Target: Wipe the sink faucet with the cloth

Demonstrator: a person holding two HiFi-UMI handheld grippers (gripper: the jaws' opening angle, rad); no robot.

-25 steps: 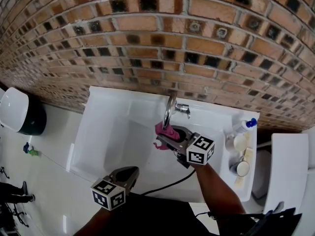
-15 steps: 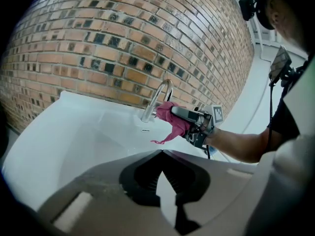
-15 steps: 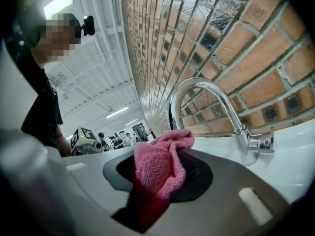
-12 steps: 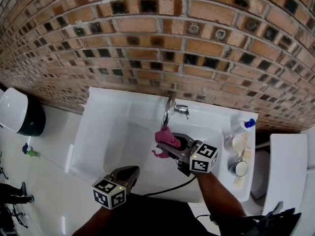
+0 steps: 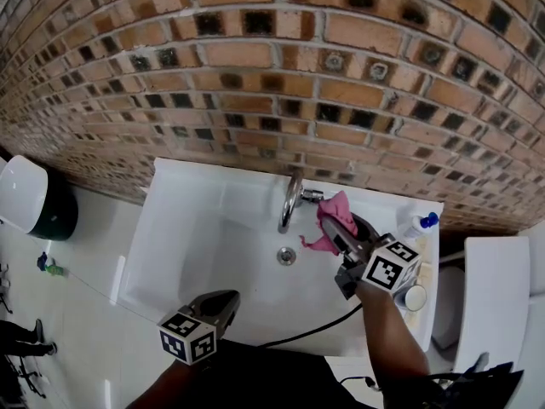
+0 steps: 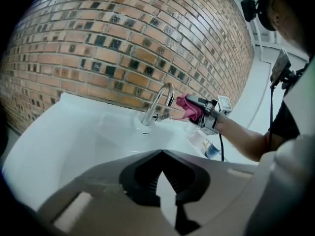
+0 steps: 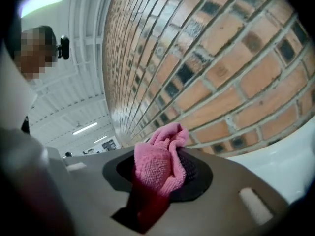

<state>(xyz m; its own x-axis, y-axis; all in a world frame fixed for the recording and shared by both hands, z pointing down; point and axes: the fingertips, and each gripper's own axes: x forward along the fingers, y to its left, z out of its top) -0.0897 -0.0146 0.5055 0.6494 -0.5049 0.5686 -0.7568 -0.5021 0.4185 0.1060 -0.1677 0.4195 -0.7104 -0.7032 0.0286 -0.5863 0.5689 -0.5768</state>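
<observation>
The pink cloth (image 5: pixel 334 217) is bunched in the clamped jaws of the right gripper (image 5: pixel 339 227), just right of the faucet (image 5: pixel 290 201), and it partly hides the handle (image 5: pixel 312 196). Below and left of the faucet, the left gripper (image 5: pixel 228 299) hangs at the front edge of the white sink (image 5: pixel 183 228), its jaws closed on nothing. A brick wall (image 5: pixel 255 75) rises behind the faucet, and to its right a blue-capped bottle (image 5: pixel 425 221) is half hidden behind the right gripper.

the right gripper (image 5: pixel 339 227) has carried the pink cloth (image 5: pixel 334 213) from under the faucet (image 5: pixel 291 197) spout to its right side
</observation>
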